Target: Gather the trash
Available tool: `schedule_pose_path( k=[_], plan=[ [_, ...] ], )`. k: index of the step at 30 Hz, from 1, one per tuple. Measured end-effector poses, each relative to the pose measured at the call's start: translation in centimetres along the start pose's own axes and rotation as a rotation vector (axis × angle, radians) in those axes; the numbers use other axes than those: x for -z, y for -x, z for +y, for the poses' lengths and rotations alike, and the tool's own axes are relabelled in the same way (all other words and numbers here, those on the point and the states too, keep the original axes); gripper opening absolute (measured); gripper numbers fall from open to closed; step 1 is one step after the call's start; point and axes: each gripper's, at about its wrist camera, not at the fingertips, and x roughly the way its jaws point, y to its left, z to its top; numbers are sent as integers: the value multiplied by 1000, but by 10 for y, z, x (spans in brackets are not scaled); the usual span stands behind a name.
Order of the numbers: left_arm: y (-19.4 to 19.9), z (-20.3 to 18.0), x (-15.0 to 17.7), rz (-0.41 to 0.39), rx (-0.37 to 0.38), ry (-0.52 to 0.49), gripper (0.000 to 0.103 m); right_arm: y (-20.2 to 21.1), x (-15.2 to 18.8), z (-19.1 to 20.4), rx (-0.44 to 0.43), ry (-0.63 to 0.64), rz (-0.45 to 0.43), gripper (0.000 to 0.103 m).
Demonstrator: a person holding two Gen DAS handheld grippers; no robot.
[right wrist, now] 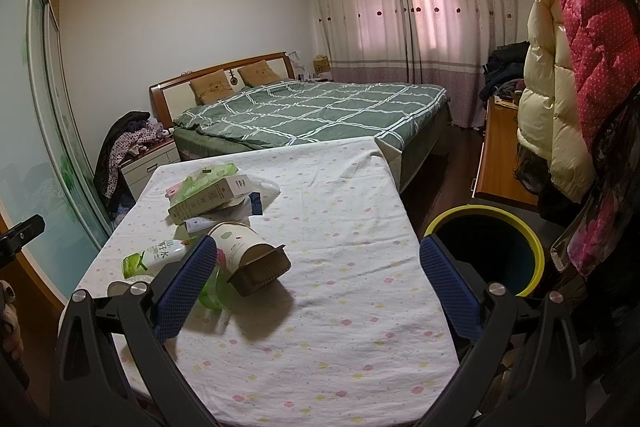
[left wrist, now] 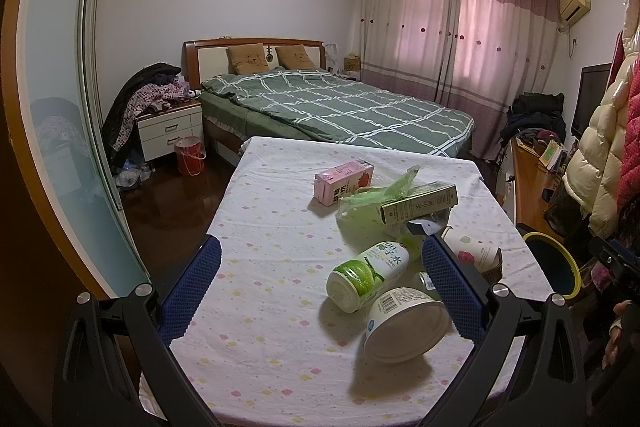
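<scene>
Left wrist view: I hold my left gripper spread wide and empty above the dotted cotton tablecloth, its blue knurled pads flanking a toppled green-and-white plastic bottle and a round white tub on its side. Behind them lie a pink carton, a crumpled green bag and a long olive box. My right gripper is likewise wide apart, gripping nothing, beside the yellow-rimmed bin off the table's right edge.
</scene>
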Motion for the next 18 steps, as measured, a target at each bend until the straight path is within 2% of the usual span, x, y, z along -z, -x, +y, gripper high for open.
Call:
schedule_pose_path(
  k=[18],
  plan=[
    [-1,-2,1,10,1,-3,99,-1,0,0,-1,-1,1,97]
  ],
)
